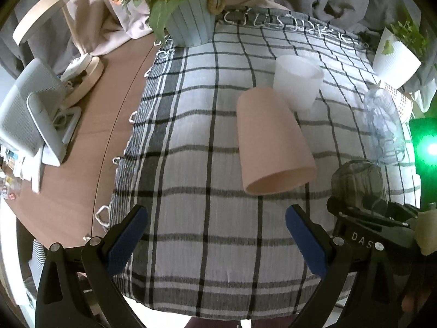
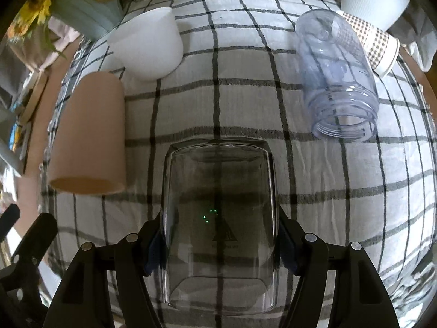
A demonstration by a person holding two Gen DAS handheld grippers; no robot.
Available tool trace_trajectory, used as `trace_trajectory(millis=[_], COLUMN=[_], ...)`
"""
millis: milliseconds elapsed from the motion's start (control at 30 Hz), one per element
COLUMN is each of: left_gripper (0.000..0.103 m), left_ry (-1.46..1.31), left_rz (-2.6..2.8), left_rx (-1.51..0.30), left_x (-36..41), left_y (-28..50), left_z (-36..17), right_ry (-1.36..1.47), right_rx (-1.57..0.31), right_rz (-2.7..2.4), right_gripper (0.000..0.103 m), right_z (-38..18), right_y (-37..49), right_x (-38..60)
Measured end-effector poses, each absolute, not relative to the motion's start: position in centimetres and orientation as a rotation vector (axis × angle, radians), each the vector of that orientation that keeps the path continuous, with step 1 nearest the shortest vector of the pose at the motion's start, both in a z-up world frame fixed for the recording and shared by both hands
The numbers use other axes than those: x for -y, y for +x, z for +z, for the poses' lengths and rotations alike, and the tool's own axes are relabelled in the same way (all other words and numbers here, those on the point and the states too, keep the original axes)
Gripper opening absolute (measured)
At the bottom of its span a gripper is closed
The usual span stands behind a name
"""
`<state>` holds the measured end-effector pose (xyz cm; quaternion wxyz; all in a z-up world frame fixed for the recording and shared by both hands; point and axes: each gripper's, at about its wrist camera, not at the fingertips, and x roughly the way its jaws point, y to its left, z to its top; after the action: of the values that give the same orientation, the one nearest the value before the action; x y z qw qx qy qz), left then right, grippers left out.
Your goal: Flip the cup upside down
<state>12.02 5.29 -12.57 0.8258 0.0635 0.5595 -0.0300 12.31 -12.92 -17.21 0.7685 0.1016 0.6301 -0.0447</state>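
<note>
My right gripper (image 2: 220, 246) is shut on a smoky clear glass cup (image 2: 220, 218), its blue pads pressed on both sides, holding it over the checked cloth (image 2: 327, 205). The same glass (image 1: 357, 180) and right gripper (image 1: 366, 218) show at the right of the left wrist view. My left gripper (image 1: 217, 235) is open and empty above the cloth (image 1: 204, 136). A pink cup (image 1: 270, 142) lies on its side just ahead of it, also in the right wrist view (image 2: 90, 134). A white cup (image 1: 296, 82) sits behind it, upside down (image 2: 148, 43).
A clear bluish plastic jar (image 2: 338, 79) lies on its side at the right, a dotted paper cup (image 2: 374, 43) behind it. A flower pot (image 1: 191, 22), white planter (image 1: 396, 57), lamp (image 1: 49, 13) and grey device (image 1: 30, 109) stand around the cloth.
</note>
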Motion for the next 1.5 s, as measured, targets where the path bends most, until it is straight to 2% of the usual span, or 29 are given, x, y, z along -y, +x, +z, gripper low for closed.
trace_trajectory(millis=[233,300,333,433,767,1033,1500], left_gripper=[0.103,0.103,0.103,0.103,0.103,0.103,0.102], left_ry=[0.109,0.103,0.101,0.085,0.049,0.036,0.045], left_rz=[-0.041,-0.026,-0.023,-0.007,-0.048,-0.178,-0.391], left_rx=[-1.215,-1.211,-1.21,-1.202,-1.147,-1.179,-1.36], left_x=[-5.5,-5.7,-5.7,-6.1,-5.1,-1.3,6.9], left_y=[11.2,11.1,11.0,10.7,9.8,9.9,12.2], left_z=[-13.0,-12.9,-12.9,-12.4,-9.1,-8.1,-11.3], right_ry=[0.202,0.209,0.216,0.249,0.269,0.292,0.453], right_rx=[-1.372,-1.372,-1.368,-1.346,-1.221,-1.155,-1.14], right_rz=[-0.064,-0.065,-0.066,-0.056,-0.063,-0.112,-0.29], right_gripper=[0.069,0.072,0.078,0.079,0.08,0.082,0.082], right_z=[-17.6,-17.8,-17.8,-17.3,-11.6,-8.1,-8.6], right_y=[11.7,12.3,12.2,11.8,9.3,7.4,4.5], right_x=[12.9,12.6,12.8,13.2,15.0,18.9,25.8])
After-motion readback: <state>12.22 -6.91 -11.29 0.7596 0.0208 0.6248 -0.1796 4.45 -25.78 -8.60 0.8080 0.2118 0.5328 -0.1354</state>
